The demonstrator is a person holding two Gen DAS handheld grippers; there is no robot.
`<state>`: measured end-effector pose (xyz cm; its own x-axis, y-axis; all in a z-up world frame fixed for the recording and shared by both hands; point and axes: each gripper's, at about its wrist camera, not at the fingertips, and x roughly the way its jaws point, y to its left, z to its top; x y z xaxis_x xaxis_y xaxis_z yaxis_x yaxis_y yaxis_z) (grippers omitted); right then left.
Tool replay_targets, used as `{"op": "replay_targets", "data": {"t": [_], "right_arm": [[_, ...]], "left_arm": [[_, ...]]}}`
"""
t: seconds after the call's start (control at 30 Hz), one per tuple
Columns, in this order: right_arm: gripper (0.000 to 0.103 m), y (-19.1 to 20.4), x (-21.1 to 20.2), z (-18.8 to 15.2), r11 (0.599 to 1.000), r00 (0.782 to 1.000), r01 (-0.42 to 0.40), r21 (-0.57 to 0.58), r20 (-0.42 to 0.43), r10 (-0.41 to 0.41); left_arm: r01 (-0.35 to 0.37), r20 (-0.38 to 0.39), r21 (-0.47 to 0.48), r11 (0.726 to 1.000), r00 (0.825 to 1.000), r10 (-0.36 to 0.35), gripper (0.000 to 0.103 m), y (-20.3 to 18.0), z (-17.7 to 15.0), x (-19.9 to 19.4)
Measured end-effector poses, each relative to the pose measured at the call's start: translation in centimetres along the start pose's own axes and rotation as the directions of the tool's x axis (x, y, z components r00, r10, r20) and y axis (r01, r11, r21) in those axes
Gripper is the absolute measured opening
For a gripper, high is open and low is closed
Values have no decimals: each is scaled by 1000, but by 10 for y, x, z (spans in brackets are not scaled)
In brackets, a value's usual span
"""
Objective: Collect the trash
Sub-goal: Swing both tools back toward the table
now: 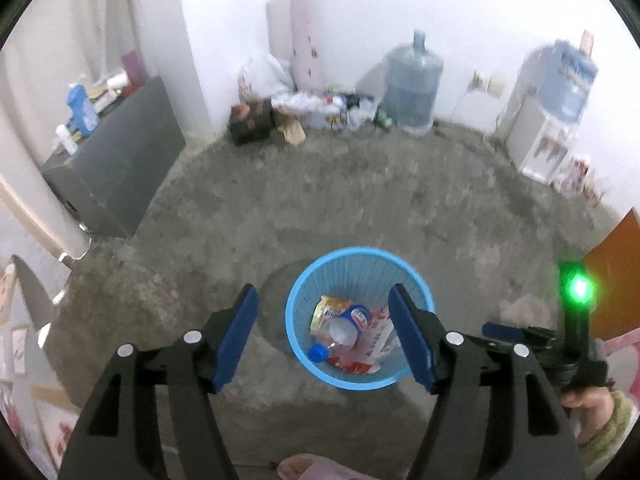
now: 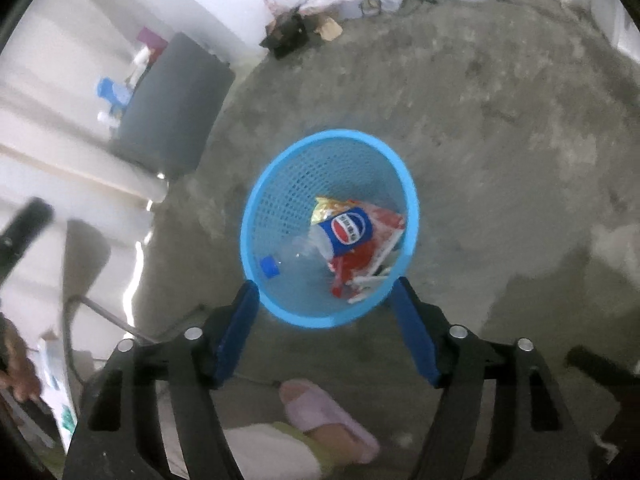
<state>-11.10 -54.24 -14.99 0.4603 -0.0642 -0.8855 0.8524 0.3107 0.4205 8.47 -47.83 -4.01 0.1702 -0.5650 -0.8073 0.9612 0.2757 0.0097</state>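
Observation:
A blue mesh waste basket (image 1: 298, 300) stands on the concrete floor and also shows in the right wrist view (image 2: 276, 184). It holds a clear Pepsi bottle (image 2: 344, 232) with a blue cap (image 2: 269, 266), a yellow snack wrapper (image 1: 330, 308) and red-and-white wrappers (image 2: 360, 264). My left gripper (image 1: 324, 336) is open and empty above the basket's near side. My right gripper (image 2: 326, 328) is open and empty over the basket's near rim. The right gripper's body with a green light (image 1: 578, 292) shows at the right of the left wrist view.
A dark grey cabinet (image 1: 116, 164) with bottles on top stands at the left. Bags and clutter (image 1: 304, 108), a large water jug (image 1: 414, 80) and a water dispenser (image 1: 548, 120) line the far wall. A pink slipper (image 2: 328, 416) is below the grippers.

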Motion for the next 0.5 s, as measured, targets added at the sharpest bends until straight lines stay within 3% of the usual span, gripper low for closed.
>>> {"op": "replay_targets", "data": {"t": [0.23, 0.37, 0.5], "right_arm": [[71, 37, -43, -14, 993, 994, 0, -117, 104, 13], [72, 65, -63, -28, 981, 990, -43, -192, 126, 68], [72, 93, -77, -46, 960, 984, -93, -264, 122, 129]], "left_arm": [[-11, 144, -96, 995, 989, 25, 67, 22, -36, -103], [-51, 203, -155, 987, 976, 83, 68, 43, -79, -163], [-123, 215, -210, 970, 962, 169, 69, 64, -135, -212]]}}
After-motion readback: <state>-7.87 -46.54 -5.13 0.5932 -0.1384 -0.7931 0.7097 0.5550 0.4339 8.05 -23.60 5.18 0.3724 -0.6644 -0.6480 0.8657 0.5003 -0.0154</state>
